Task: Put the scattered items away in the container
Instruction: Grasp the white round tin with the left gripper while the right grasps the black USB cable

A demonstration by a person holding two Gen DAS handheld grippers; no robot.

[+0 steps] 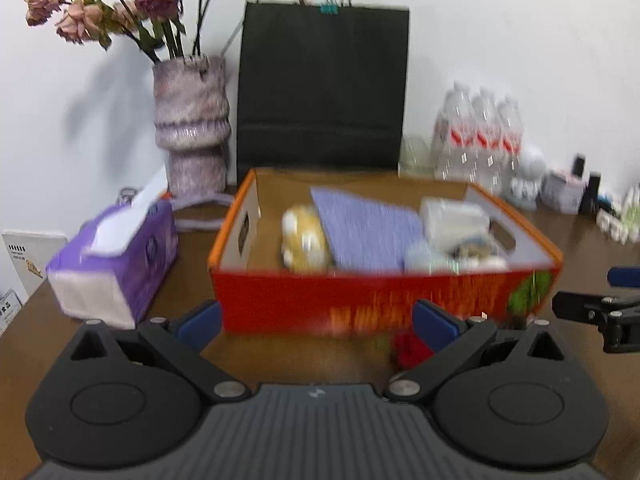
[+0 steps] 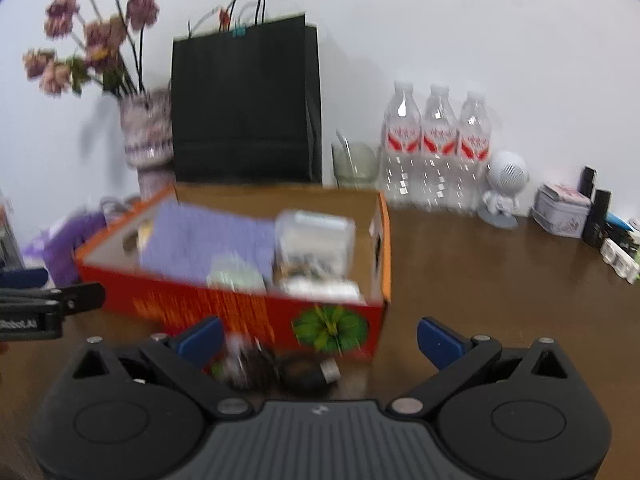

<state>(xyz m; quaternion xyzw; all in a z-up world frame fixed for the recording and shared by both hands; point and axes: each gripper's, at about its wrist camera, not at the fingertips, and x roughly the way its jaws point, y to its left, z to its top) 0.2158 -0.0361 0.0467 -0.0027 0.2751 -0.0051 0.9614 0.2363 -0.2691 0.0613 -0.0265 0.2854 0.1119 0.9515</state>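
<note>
red cardboard box (image 1: pixel 360 300) with orange rim sits mid-table on the brown table (image 1: pixel 580 248), open top. inside: a purple cloth (image 1: pixel 368 232) lying slanted across the middle, a yellow-and-white soft item (image 1: pixel 304 240) at its left, a clear plastic case (image 2: pixel 316 236) at its right, smaller blurred bits toward the front wall. on the table just in front of the box, in the right wrist view, a dark round item (image 2: pixel 308 372) and a blurred dark-and-white item (image 2: pixel 244 364) beside it; the left wrist view shows a red blurred thing (image 1: pixel 408 348) near the box's front corner. left gripper (image 1: pixel 316 320) held low before the box, fingers spread wide, nothing between them. right gripper (image 2: pixel 320 340) likewise spread apart and empty, the loose items lying between its fingers' line. purple tissue box (image 1: pixel 116 260) left of the box, apart from it. behind: vase (image 1: pixel 192 128) of dried flowers, black paper bag (image 1: pixel 320 88), three water bottles (image 2: pixel 436 148), a glass cup (image 2: pixel 356 164), a small white figure (image 2: pixel 504 184), a tin (image 2: pixel 562 212).
</note>
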